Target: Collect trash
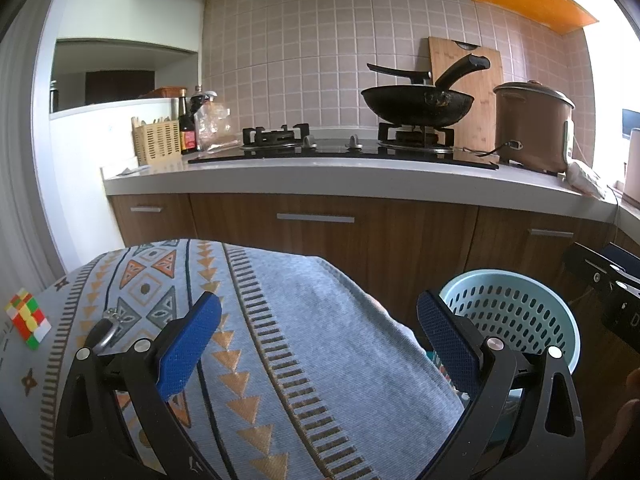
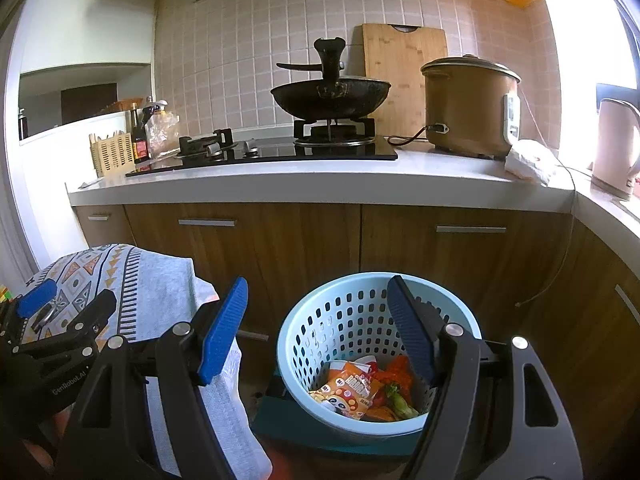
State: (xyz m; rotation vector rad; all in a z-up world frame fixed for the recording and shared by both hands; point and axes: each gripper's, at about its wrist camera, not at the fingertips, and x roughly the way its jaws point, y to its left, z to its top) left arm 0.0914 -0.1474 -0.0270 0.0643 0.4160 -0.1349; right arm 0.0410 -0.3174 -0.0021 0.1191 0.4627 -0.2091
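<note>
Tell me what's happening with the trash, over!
Both grippers, left and right, open, empty. Snack wrappers in blue basket. Patterned cloth beside basket, nothing blocking.

A pale blue perforated plastic waste basket (image 2: 352,320) stands upright on a dark teal base, low in front of the wooden cabinets. Inside, at its bottom toward 5 o'clock, lies the trash: an orange snack wrapper (image 2: 352,390) with white lettering, crumpled, with red-orange scraps at its 2 o'clock and a green vegetable bit (image 2: 400,400) at its 3 o'clock, all touching
</note>
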